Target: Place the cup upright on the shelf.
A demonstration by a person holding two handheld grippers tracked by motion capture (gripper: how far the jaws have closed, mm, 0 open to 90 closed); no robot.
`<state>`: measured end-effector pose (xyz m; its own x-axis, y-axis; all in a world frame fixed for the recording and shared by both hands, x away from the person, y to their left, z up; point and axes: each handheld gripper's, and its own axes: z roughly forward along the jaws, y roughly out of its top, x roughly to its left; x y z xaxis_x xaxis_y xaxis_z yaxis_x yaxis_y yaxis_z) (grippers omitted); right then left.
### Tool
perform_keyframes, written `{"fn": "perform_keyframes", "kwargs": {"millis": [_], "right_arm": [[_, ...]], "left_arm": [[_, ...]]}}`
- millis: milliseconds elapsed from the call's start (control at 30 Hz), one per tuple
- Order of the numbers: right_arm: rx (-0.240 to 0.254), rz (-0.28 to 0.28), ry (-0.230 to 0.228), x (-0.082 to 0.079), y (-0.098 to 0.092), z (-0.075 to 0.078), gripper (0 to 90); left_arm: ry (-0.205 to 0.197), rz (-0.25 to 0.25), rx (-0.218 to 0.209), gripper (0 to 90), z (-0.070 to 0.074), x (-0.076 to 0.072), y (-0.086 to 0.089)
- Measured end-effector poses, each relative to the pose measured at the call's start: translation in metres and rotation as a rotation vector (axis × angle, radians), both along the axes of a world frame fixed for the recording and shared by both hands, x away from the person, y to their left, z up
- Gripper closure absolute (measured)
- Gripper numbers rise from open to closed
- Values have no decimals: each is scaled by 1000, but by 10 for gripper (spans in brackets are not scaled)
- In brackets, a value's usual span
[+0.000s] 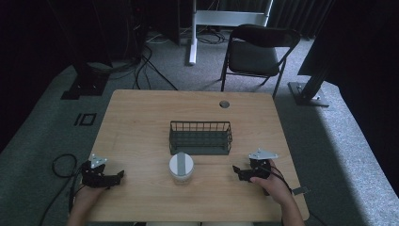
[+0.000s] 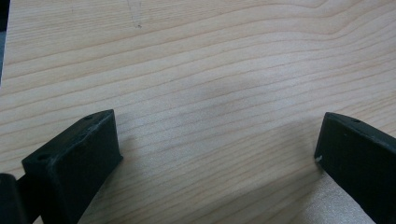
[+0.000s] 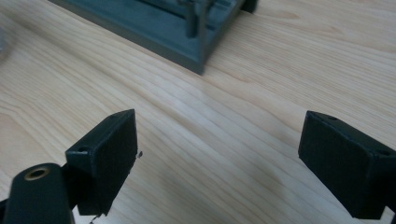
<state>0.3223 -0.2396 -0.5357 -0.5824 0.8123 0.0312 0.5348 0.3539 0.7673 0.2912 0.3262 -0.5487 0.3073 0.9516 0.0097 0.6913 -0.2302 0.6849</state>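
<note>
While the jar (image 1: 181, 168) stands before the basket (image 1: 201, 137), both grippers, left (image 1: 117, 176) and right (image 1: 236, 170), rest on the table (image 1: 141, 122), fingers open.

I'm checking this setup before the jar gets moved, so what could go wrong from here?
The jar stands close in front of the wire basket; a push from either side might knock it against the basket wall or tip it. Both the left gripper and the right gripper are open and empty, apart from the jar, so a one-sided approach could slide it across the smooth table. Its round lid may slip between flat jaws.
</note>
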Motion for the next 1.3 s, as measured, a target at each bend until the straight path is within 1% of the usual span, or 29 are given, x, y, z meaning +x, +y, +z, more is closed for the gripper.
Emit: {"fn": "perform_keyframes", "kwargs": {"millis": [67, 300, 333, 400, 433, 533, 700, 833, 867, 967, 1300], "right_arm": [[7, 13, -3, -1, 4, 1, 117], [8, 75, -29, -5, 20, 6, 120], [17, 81, -27, -6, 23, 7, 119], [14, 99, -32, -6, 26, 8, 120], [14, 99, -32, -6, 26, 8, 120], [17, 133, -30, -8, 35, 9, 120], [35, 169, -25, -10, 46, 10, 119], [40, 199, -26, -12, 56, 10, 120], [35, 211, -29, -13, 58, 10, 120], [43, 237, -29, -15, 66, 11, 120], [61, 300, -25, -21, 86, 12, 129]], "left_arm": [[0, 0, 0, 1, 0, 0, 0], [0, 0, 0, 1, 0, 0, 0], [0, 0, 0, 1, 0, 0, 0], [0, 0, 0, 1, 0, 0, 0], [0, 0, 0, 1, 0, 0, 0], [0, 0, 0, 1, 0, 0, 0], [0, 0, 0, 1, 0, 0, 0], [0, 0, 0, 2, 0, 0, 0], [0, 0, 0, 2, 0, 0, 0], [0, 0, 0, 1, 0, 0, 0], [0, 0, 0, 1, 0, 0, 0]]}}
